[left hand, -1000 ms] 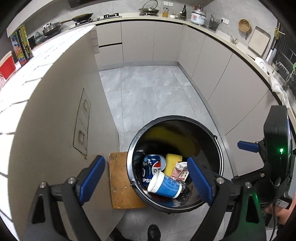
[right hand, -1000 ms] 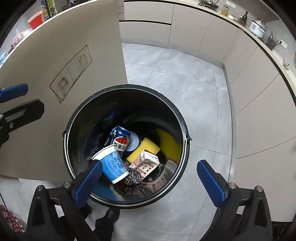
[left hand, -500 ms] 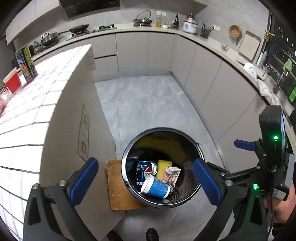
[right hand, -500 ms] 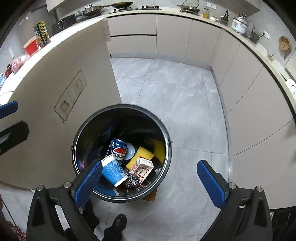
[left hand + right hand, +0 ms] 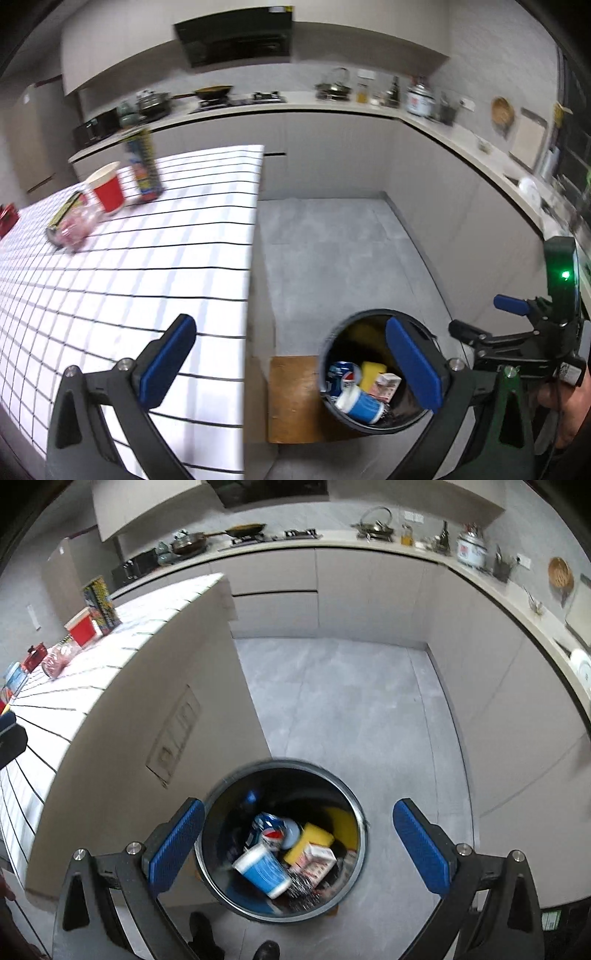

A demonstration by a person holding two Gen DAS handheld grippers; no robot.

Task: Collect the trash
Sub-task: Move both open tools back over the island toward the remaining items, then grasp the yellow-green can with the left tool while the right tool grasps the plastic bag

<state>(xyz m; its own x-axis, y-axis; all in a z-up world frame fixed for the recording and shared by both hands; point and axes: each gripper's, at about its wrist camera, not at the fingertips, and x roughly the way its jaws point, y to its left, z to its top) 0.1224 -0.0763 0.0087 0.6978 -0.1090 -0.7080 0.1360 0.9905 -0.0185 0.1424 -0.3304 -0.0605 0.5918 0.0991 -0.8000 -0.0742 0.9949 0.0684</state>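
Observation:
A round black bin stands on the floor beside the table, holding a blue-and-white paper cup, a Pepsi can, a yellow sponge, a small carton and a steel scourer. High above it, my right gripper is open and empty. My left gripper is also open and empty, straddling the table edge, with the bin low on the right behind its right pad. On the checked tablecloth lie a red paper cup, a pink-filled clear bag and a tall printed box.
A wooden board sits under the bin. The right gripper shows at the far right with a hand behind it. Kitchen counters with pans and a kettle ring the grey tiled floor. Shoes stand near the bin.
Both grippers have risen away from the bin, which now looks smaller. The left view has swung up and left onto the tabletop. The left jaws spread a little wider.

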